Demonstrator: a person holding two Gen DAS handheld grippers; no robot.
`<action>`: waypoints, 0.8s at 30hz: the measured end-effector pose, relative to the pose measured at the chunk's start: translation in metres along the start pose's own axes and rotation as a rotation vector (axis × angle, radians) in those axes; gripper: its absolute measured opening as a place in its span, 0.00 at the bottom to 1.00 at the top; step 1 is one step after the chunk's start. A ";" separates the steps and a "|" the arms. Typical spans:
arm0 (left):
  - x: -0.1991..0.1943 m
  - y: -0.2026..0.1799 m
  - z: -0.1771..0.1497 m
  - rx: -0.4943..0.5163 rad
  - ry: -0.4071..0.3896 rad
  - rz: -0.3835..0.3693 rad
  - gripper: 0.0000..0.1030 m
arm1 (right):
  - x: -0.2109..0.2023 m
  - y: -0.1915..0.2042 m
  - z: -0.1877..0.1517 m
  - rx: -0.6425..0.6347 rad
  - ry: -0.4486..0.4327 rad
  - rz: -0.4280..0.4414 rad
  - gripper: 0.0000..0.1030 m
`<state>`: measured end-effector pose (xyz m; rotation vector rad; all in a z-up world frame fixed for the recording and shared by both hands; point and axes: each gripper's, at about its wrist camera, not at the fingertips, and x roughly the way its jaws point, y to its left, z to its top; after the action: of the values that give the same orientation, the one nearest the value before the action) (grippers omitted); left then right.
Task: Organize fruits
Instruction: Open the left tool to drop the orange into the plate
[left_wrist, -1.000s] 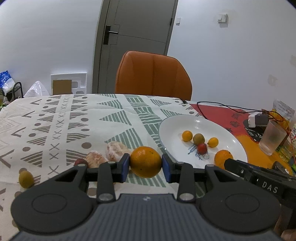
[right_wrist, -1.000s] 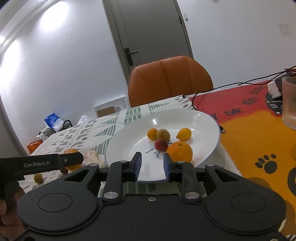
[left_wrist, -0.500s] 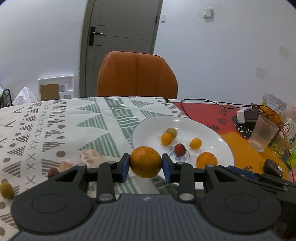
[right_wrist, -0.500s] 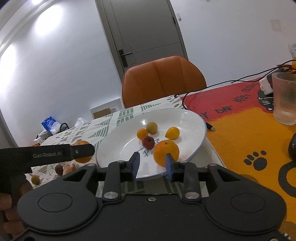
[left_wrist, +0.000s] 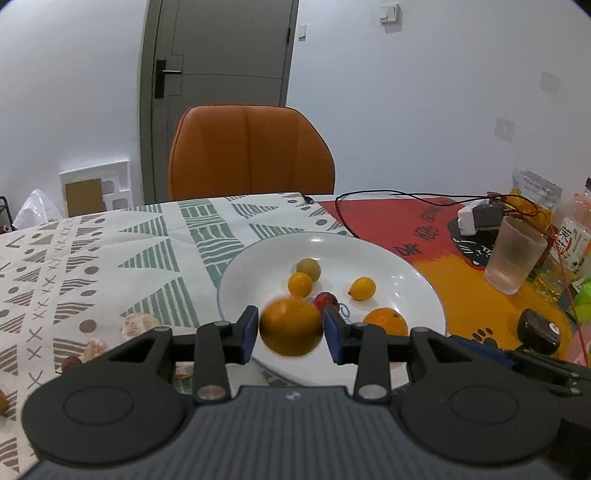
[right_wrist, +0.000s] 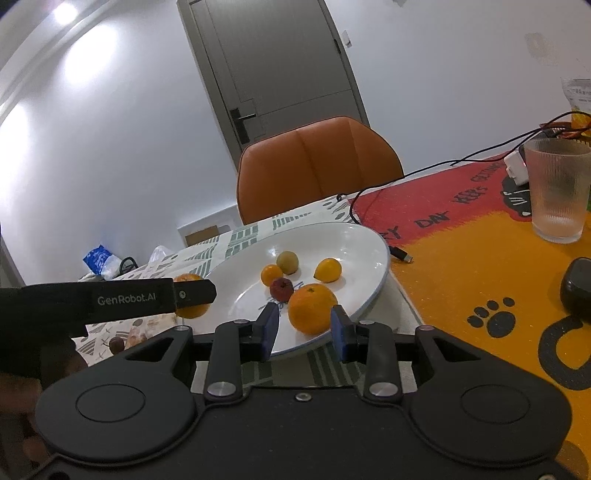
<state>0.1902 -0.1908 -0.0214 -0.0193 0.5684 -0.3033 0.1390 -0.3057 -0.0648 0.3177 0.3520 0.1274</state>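
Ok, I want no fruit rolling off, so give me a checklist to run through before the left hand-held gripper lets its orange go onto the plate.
1. Orange sits between the pads of the left hand-held gripper: ok.
2. Orange is over the white plate: ok, at its near rim only.
3. Height of the orange above the plate: cannot tell.
4. Landing spot is free: not ok, a red fruit and another orange lie close.
5. Right hand-held gripper is out of the way: cannot tell; it is open at the plate's near edge.
6. Glass is away from the plate: ok.
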 end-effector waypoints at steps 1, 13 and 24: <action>0.000 0.000 -0.001 -0.001 0.002 -0.001 0.39 | 0.000 -0.001 0.000 0.001 -0.002 0.001 0.33; -0.014 0.025 -0.004 -0.043 -0.012 0.095 0.69 | 0.001 0.010 0.000 -0.006 -0.016 0.021 0.46; -0.037 0.059 -0.008 -0.078 -0.032 0.160 0.74 | 0.005 0.037 0.000 -0.046 -0.008 0.055 0.52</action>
<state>0.1729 -0.1235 -0.0152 -0.0534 0.5459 -0.1250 0.1413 -0.2700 -0.0546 0.2823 0.3324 0.1880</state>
